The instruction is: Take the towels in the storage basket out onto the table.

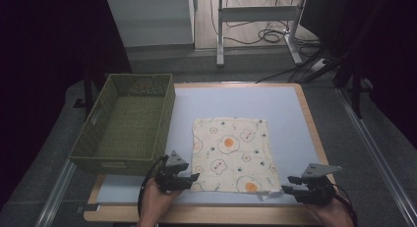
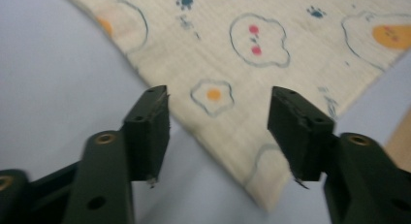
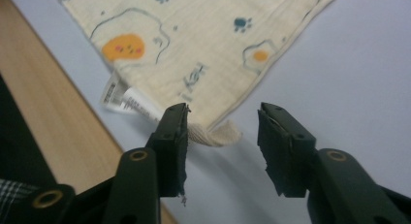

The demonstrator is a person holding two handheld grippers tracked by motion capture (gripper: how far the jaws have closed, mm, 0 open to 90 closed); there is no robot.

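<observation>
Soft cream cotton cloth printed with fried eggs [image 1: 231, 154] lies flat on the pale blue table mat [image 1: 290, 114].
We judge it light, limp; both the left gripper [image 1: 193, 178] and right gripper [image 1: 287, 184] gape empty at its near corners, our best holds.

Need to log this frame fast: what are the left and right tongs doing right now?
Left tongs: open, jaws apart over a near corner of the cloth, not gripping it.
Right tongs: open, the cloth's other near corner lies loose between the jaws.

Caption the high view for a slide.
Both tongs, left and right, open at the near corners of a printed cloth beside a green basket.
</observation>
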